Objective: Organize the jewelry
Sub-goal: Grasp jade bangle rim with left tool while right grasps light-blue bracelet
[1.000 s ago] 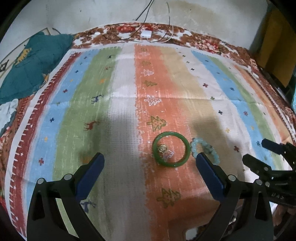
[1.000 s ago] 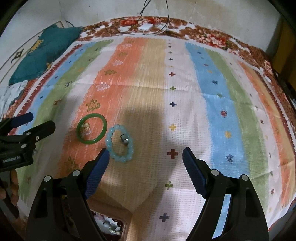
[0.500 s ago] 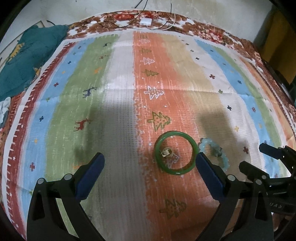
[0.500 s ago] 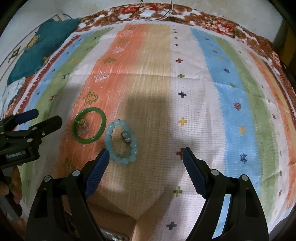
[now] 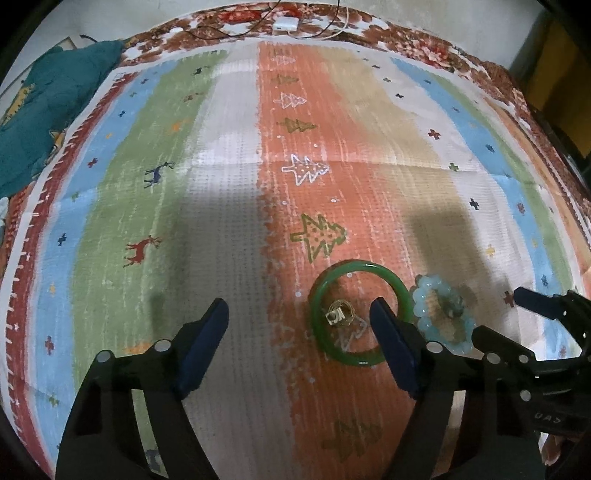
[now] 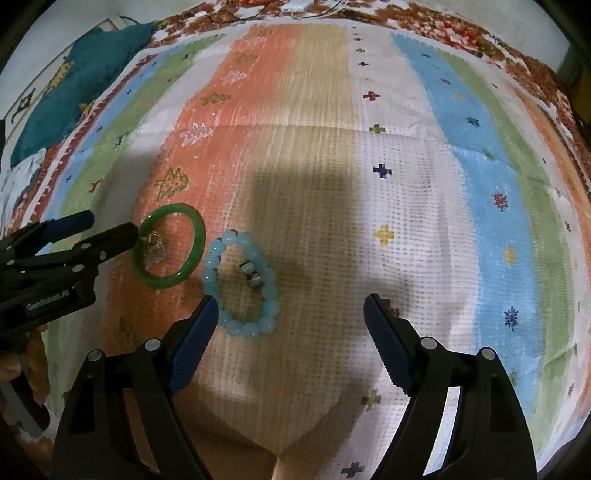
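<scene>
A green bangle [image 5: 354,264] [image 6: 166,282] lies flat on the striped mat, with a small gold ring [image 5: 340,314] [image 6: 155,238] inside it. Just to its right lies a light blue bead bracelet [image 5: 421,295] [image 6: 210,262] with a small silver ring [image 6: 251,275] inside. My left gripper [image 5: 297,314] [image 6: 110,223] hangs over the bangle's left side; its jaws are closing with nothing pressed between them, and its right finger overlaps the bangle. My right gripper [image 6: 290,306] [image 5: 496,314] is closing too, its left finger beside the bead bracelet, with only bare mat between the fingers.
The striped mat [image 5: 221,221] covers the surface, with a floral border. A teal cloth [image 5: 48,110] lies at the far left. A white charger with cables [image 5: 286,26] sits at the far edge. A tan flap [image 6: 240,435] shows at the near edge.
Both grippers have sunk toward the mat and the jewelry looks larger. Both pairs of jaws have narrowed. The left gripper's right finger now overlaps the bangle.
</scene>
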### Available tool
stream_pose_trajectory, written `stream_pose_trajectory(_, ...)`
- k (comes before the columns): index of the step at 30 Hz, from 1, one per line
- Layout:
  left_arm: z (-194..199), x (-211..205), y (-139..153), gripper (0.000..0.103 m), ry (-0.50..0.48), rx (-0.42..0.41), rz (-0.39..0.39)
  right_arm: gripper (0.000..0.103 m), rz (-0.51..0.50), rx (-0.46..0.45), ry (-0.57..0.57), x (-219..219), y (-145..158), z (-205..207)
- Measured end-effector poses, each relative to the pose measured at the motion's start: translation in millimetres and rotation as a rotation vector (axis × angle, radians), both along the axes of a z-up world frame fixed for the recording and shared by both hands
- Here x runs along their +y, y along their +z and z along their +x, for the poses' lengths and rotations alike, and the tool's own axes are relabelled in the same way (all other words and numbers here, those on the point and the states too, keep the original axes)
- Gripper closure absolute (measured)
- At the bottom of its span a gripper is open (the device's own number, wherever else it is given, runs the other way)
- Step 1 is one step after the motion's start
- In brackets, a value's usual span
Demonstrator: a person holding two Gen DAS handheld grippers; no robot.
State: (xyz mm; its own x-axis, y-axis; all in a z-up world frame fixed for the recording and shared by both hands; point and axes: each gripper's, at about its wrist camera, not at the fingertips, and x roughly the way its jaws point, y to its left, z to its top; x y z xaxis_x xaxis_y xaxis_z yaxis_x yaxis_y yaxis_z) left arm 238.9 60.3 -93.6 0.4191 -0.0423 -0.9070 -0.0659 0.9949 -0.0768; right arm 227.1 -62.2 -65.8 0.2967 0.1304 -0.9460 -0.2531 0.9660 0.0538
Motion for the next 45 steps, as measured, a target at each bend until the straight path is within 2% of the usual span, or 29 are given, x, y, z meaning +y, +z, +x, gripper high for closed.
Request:
stream_pose_trajectory(3, 5, -1, -4, 0.034, -0.004, 0.007, 0.001, 0.040, 0.002, 0.027, -0.005, 0, -8, 4)
stream_pose_trajectory(7, 12, 0, -10, 0.040, -0.007, 0.020, -0.002, 0.042, -0.008, 0.040, -0.003, 0, -13, 7)
stream_pose_trajectory(9, 15, 0, -14, 0.047, -0.010, 0.030, -0.007, 0.049, -0.007, 0.046, -0.002, 1, -15, 8)
stream_pose_trajectory(12, 17, -1, -19, 0.051, -0.014, 0.040, 0.000, 0.052, -0.019, 0.051, 0.009, 4, -19, 9)
stream_pose_trajectory(16, 19, -2, -21, 0.061, -0.020, 0.032, 0.015, 0.059, -0.049, 0.043, 0.022, 8, -22, 9)
stream_pose_trajectory(19, 20, 0, -22, 0.077, -0.012, 0.029, 0.019, 0.065, -0.047, 0.045, 0.032, 8, -23, 8)
stream_pose_trajectory(24, 18, 7, -24, 0.095, 0.004, 0.025, 0.029, 0.088, -0.041, 0.052, 0.049, 9, -24, 6)
stream_pose_trajectory(38, 3, 18, -11, 0.096, 0.025, 0.005, -0.018, 0.091, 0.007, 0.049, 0.062, 1, -16, 2)
stream_pose_trajectory(45, -5, 8, 3, 0.096, 0.005, -0.021, -0.017, 0.091, 0.034, 0.014, 0.080, 7, 3, -3)
